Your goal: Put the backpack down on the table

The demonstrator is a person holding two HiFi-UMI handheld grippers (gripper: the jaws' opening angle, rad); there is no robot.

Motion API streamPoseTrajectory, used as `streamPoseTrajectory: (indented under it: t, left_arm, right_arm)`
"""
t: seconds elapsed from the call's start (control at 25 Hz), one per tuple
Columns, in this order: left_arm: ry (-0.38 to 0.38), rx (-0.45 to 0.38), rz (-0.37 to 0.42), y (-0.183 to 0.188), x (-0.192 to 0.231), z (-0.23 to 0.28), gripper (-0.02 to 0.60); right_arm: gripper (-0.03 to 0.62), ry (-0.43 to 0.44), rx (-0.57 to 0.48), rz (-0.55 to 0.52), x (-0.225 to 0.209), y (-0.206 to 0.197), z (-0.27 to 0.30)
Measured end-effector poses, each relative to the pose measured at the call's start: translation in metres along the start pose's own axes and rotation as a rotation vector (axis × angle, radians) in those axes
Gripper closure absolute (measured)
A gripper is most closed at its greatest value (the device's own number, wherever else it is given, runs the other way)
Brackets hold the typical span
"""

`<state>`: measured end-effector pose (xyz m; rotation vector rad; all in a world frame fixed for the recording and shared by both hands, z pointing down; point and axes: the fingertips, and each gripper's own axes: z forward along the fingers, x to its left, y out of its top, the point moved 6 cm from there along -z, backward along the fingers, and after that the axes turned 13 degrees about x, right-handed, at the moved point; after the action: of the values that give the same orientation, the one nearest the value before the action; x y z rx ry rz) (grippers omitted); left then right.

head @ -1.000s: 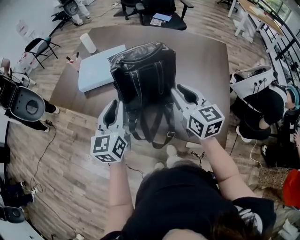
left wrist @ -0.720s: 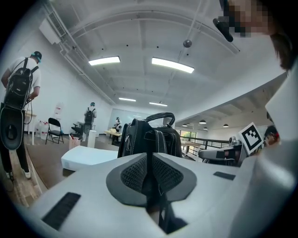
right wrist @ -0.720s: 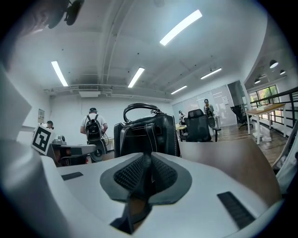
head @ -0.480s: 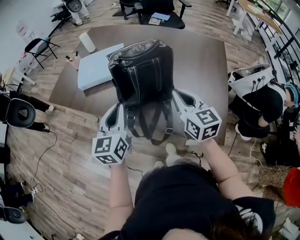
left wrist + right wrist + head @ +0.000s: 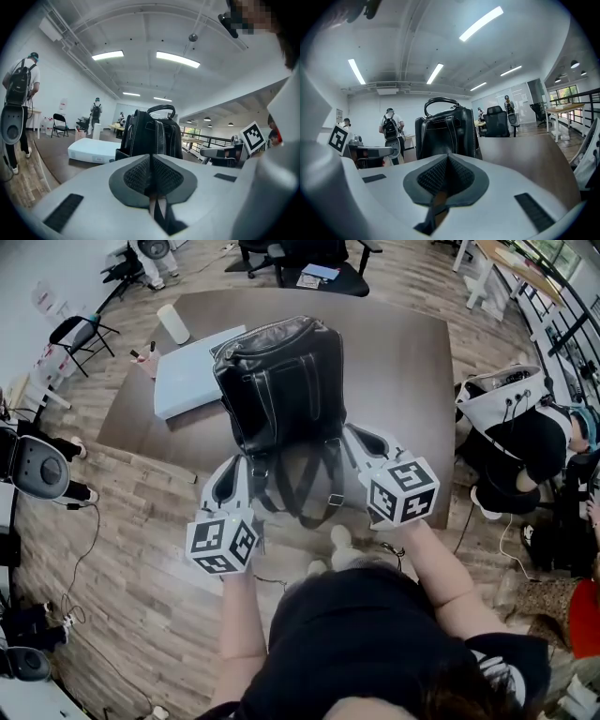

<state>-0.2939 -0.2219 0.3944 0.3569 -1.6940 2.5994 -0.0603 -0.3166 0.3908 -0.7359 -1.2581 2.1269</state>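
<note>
Well, backpack [image 5: 281,381] (black leather) on table [image 5: 403,362].

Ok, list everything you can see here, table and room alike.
backpack: 1, black, upright at the table's near edge, straps hanging towards the person
table: 1, brown, middle of the room
box: 1, pale, flat on the table, left of the backpack
roll: 1, white, table's far left corner
office chair: 1, black, beyond the table
folding chair: 1, black, on the floor at left
bystanders: at least 2, standing, left of the table
left tool: 1, white with a marker cube, shut, left of the straps
right tool: 1, same, shut, right of the straps
forearms: 2, behind the tools
</note>
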Motion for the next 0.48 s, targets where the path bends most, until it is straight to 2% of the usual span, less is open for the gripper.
streamPoseTrajectory:
  t: [0.48]
  left_arm:
    - [0.007,0.027,-0.003,-0.0070,-0.0006,0.0024,0.540]
  right_arm:
    - [0.577,0.009,0.023,0.027,-0.0077,-0.0087,-0.0011]
